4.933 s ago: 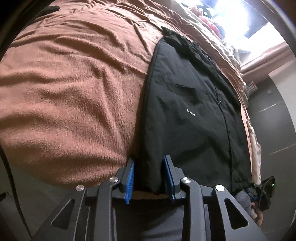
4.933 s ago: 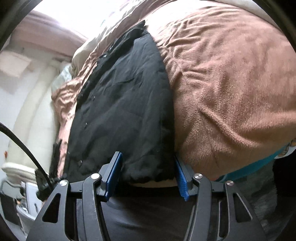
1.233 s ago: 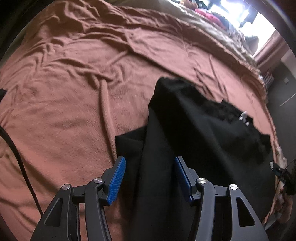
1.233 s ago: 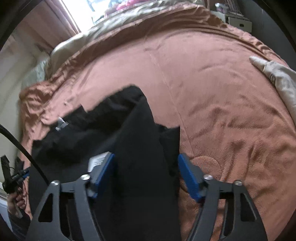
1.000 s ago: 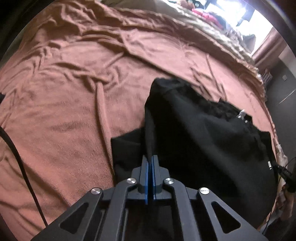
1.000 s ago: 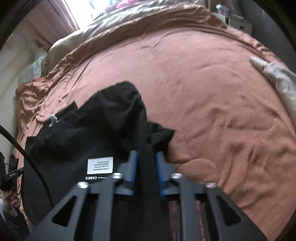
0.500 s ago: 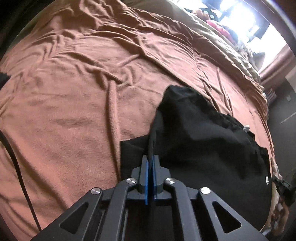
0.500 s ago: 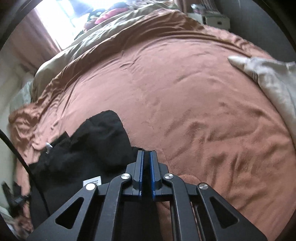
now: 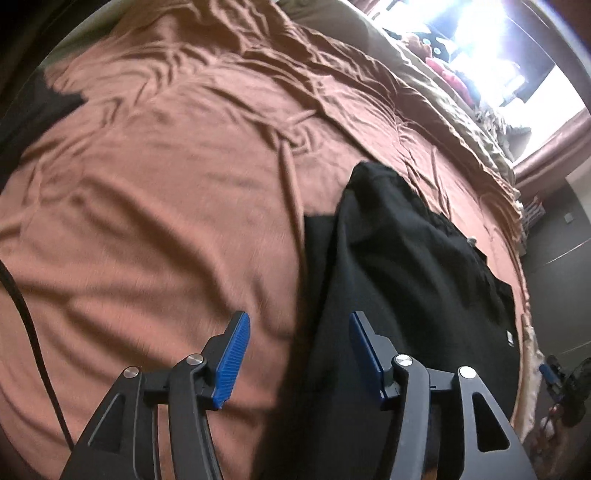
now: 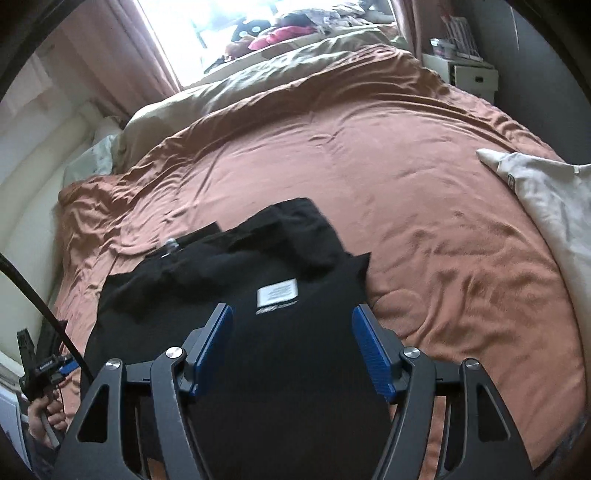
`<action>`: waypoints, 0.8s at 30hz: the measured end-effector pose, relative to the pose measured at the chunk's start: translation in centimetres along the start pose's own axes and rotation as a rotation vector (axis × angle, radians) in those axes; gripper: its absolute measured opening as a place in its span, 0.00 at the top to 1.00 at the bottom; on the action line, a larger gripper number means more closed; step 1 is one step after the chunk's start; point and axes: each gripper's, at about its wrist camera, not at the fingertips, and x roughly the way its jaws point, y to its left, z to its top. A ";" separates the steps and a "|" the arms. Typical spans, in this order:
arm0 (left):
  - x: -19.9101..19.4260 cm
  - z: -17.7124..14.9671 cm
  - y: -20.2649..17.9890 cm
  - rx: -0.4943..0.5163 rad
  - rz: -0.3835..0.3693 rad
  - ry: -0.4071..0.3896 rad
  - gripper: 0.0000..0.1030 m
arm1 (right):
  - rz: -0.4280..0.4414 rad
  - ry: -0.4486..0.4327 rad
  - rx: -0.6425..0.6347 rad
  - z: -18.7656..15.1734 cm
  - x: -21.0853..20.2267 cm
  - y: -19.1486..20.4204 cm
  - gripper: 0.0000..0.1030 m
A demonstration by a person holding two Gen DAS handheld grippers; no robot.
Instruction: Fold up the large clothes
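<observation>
A black jacket (image 9: 406,280) lies folded on the brown bed blanket (image 9: 166,192). Its inner side faces up, with a white label (image 10: 277,291) showing in the right wrist view, where the jacket (image 10: 288,369) fills the lower middle. My left gripper (image 9: 299,354) is open over the jacket's left edge, one finger above the blanket, one above the cloth. My right gripper (image 10: 291,350) is open above the jacket's right part. Neither holds anything.
A cream garment (image 10: 546,206) lies on the bed's right side. An olive duvet (image 10: 258,77) and plush toys (image 10: 273,33) sit by the bright window. A white drawer unit (image 10: 469,74) stands at the far right. The bed edge is near me.
Both grippers were shut on the jacket's edge half a second ago; now both have opened and let it go. The folded jacket has settled flat on the blanket.
</observation>
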 end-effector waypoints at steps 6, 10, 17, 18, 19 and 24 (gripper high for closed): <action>-1.3 -3.5 2.2 -0.063 -0.051 0.028 0.26 | 0.037 0.047 -0.040 -2.9 -0.4 3.2 0.37; -1.1 -5.5 3.0 -0.100 -0.107 0.071 0.26 | 0.085 0.096 -0.076 -5.1 -0.1 5.7 0.49; -1.3 -7.3 3.5 -0.158 -0.188 0.106 0.26 | 0.131 0.190 -0.107 -7.7 2.1 8.5 0.62; -1.2 -7.5 3.5 -0.168 -0.201 0.113 0.26 | 0.135 0.201 -0.112 -7.9 2.3 8.9 0.65; -1.2 -7.6 3.5 -0.177 -0.215 0.118 0.26 | 0.135 0.212 -0.116 -8.1 2.6 9.3 0.66; 0.2 -7.8 3.0 -0.202 -0.278 0.128 0.30 | 0.138 0.263 -0.134 -8.7 4.3 10.9 0.77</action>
